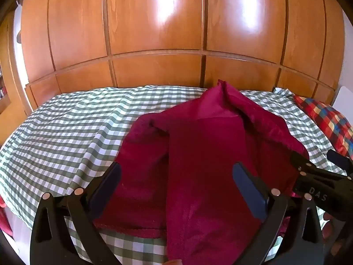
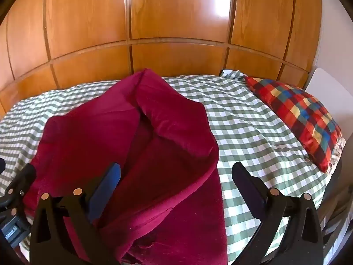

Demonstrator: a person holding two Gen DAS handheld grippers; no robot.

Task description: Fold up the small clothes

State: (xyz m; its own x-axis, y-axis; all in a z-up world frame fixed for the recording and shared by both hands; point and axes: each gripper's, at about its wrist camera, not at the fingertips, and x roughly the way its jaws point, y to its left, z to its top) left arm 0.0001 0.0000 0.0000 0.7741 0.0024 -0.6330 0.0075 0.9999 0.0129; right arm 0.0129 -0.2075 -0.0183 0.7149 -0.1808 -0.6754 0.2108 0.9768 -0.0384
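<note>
Garment: your crimson fleece garment point(image 1: 198, 154) lies rumpled on the green-and-white checked bedspread point(image 1: 66, 132), near the bed's front edge, with one long panel folded over the middle and running toward you.
Far end: a peaked fold of the crimson fleece garment point(image 2: 136, 132) stands up toward the glossy orange-brown wooden wardrobe panels point(image 2: 176, 22) behind the bed.
Left gripper: your black two-finger left gripper point(image 1: 176, 172) is spread wide above the fleece; its blue-padded fingers point(image 1: 247, 183) straddle the folded panel and nothing sits pinched between them.
Right gripper: your black two-finger right gripper point(image 2: 176, 172) is also spread wide; its left finger sits over the fleece, its right finger point(image 2: 245, 181) over bare checked bedspread point(image 2: 253, 121), and it grips nothing.
Gripper spacing: in the left wrist view, your right gripper point(image 1: 313, 172) shows at the garment's right edge, close beside the left one.
Pillow: a red, blue and yellow plaid pillow point(image 2: 300, 114) rests at the bed's right end, well apart from the garment.
</note>
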